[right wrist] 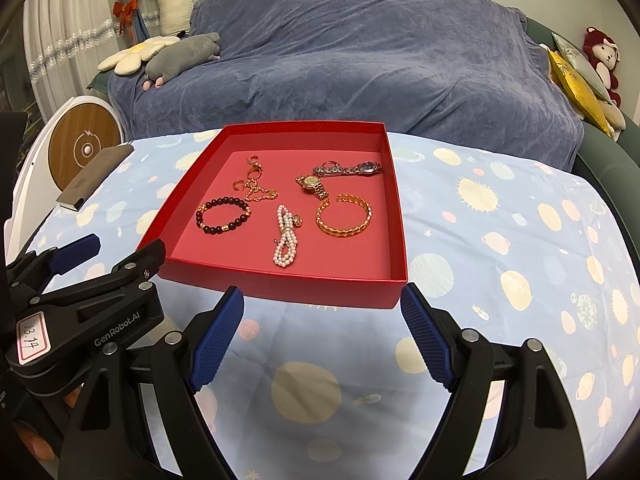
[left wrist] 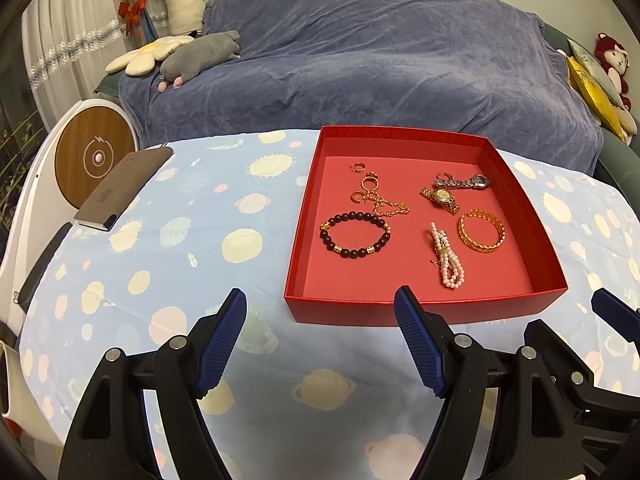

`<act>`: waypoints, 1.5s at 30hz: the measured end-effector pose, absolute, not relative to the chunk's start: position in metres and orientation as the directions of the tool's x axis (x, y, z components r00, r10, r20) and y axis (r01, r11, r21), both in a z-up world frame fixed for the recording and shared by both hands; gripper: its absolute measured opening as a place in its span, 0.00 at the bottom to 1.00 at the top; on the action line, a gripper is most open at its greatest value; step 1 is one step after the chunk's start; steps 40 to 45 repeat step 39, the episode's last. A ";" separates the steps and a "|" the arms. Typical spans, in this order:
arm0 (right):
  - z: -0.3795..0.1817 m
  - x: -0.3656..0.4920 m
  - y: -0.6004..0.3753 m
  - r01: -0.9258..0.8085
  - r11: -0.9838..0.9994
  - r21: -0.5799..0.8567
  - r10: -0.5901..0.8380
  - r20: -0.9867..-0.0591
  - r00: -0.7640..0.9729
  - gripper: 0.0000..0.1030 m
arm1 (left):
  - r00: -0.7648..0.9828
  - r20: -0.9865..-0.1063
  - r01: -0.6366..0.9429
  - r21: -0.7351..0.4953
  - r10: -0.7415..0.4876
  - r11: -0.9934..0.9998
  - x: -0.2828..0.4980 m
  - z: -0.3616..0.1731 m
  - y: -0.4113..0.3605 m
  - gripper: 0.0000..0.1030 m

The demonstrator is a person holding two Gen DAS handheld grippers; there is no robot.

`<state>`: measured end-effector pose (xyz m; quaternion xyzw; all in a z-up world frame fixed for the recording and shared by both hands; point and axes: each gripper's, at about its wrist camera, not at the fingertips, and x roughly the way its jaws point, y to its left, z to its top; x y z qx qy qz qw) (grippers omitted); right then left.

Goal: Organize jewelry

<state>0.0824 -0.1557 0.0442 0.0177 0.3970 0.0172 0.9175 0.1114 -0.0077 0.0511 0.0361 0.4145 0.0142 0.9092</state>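
Observation:
A red box (left wrist: 416,310) (right wrist: 280,286) stands on the table and holds the jewelry: a dark bead bracelet (left wrist: 355,234) (right wrist: 222,215), a pearl bracelet (left wrist: 447,257) (right wrist: 285,236), a gold cuff (left wrist: 481,231) (right wrist: 344,216), a gold watch (left wrist: 440,198) (right wrist: 313,185), a silver watch (left wrist: 464,181) (right wrist: 348,168), a gold chain (left wrist: 390,208) (right wrist: 260,192) and small gold rings (left wrist: 370,182) (right wrist: 253,166). My left gripper (left wrist: 320,340) is open and empty, just before the box's near wall. My right gripper (right wrist: 322,336) is open and empty, also before the near wall.
The table has a light blue planet-print cloth (left wrist: 200,240). A dark phone-like slab (left wrist: 124,188) lies at its far left. A white round device with a wooden disc (left wrist: 94,158) stands left. A blue-covered sofa (left wrist: 360,60) with plush toys is behind.

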 end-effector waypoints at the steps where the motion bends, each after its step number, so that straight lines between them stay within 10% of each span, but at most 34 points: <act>1: 0.044 0.082 -0.156 -0.018 0.999 0.047 0.046 -0.728 0.684 0.76 | 0.654 -0.755 0.003 0.076 0.055 0.997 0.112 0.051 -0.008 0.71; 45: 0.043 0.081 -0.158 -0.016 0.999 0.049 0.047 -0.728 0.684 0.76 | 0.655 -0.752 -0.007 0.094 0.076 0.996 0.111 0.054 -0.007 0.71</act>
